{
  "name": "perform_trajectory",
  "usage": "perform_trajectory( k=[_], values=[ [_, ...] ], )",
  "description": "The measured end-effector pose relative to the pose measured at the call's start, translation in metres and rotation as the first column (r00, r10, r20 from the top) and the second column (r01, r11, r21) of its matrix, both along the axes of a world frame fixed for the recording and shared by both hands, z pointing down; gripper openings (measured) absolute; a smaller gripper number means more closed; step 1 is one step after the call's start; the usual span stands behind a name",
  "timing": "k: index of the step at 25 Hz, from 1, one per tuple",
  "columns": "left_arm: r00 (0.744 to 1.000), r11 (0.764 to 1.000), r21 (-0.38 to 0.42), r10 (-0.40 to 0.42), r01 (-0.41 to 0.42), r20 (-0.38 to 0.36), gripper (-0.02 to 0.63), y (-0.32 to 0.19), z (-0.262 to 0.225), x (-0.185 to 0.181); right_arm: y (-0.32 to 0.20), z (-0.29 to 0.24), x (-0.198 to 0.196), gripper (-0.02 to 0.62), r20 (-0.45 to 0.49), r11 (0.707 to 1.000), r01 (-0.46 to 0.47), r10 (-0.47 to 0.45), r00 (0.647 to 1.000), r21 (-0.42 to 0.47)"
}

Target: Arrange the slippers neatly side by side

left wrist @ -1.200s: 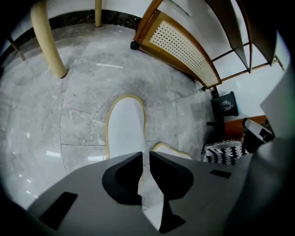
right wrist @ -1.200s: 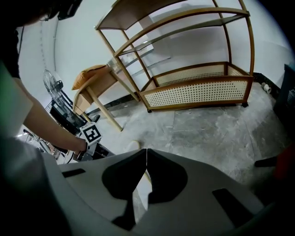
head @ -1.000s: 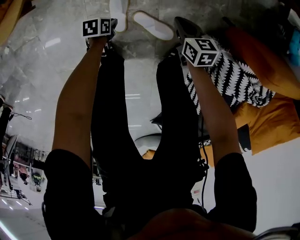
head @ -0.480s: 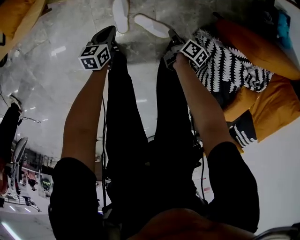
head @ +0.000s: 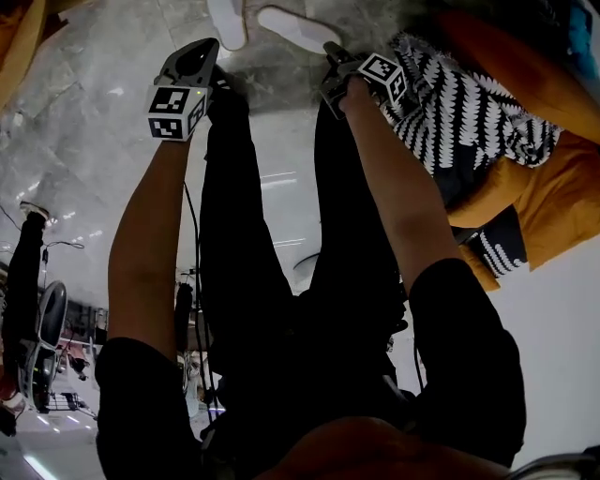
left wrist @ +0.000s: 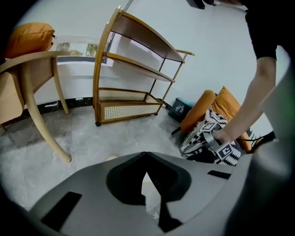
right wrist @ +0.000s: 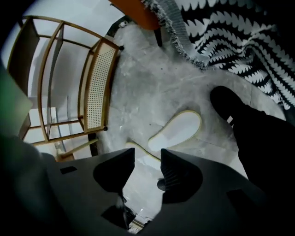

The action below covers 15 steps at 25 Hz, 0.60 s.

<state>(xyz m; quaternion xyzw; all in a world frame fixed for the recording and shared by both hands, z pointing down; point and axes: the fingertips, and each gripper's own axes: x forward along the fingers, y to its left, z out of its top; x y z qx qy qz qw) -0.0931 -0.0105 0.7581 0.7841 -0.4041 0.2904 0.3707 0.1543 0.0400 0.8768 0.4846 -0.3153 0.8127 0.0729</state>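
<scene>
The right gripper (right wrist: 147,159), jaws just opened with nothing between them, points down at two white slippers (right wrist: 177,130) splayed in a V on the floor (right wrist: 152,87). The nearer slipper lies slantwise just beyond its tips. The left gripper (left wrist: 146,159) is clenched on nothing.

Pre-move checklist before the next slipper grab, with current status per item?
1. Right gripper open: ok. Jaws apart, just opened, nothing between them.
2. Left gripper free: ok. Shut, empty.
3. Slippers side by side: not ok. First slipper and second slipper lie splayed at an angle.
4. Both slippers in the right gripper view: ok.
5. Black shoe clear of the slippers: ok, a gap shows.
6. Which slipper fits which foot: cannot tell.
</scene>
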Motion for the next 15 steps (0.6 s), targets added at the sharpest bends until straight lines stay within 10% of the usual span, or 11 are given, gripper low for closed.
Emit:
perform_trajectory(
  k=[15],
  values=[
    [0.999, 0.997, -0.059, 0.047, -0.046, 0.014, 0.015, 0.039, 0.089, -0.039, 0.037, 0.136, -0.004, 0.178, -0.058, 0.953, -0.269, 0.264, 0.963, -0.138]
  ],
)
